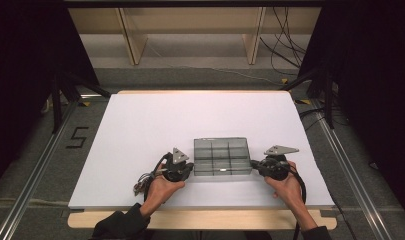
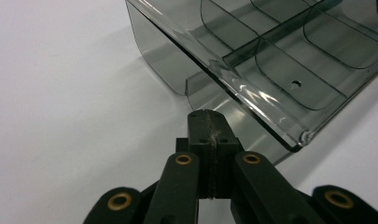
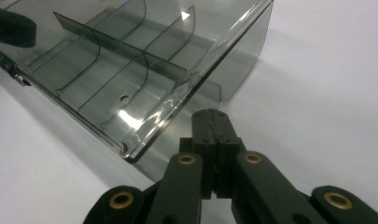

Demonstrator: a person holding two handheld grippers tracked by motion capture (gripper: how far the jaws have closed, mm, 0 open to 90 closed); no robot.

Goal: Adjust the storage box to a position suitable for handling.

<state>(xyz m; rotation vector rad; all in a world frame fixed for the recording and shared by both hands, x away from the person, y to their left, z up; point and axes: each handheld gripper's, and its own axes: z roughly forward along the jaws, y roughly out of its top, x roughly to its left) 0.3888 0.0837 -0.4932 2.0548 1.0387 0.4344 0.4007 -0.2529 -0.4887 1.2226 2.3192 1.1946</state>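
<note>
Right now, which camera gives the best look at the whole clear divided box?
The high view: the clear divided box lies whole on the table, between both grippers. The left gripper view and right gripper view each show one end close up, with dividers.

High view overhead, facing forward-down; 2 gripper views close, opposite sides, sharing compartment box [image 1: 222,156].

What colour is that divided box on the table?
The box is see-through smoky grey plastic, clearest in the left gripper view.
</note>
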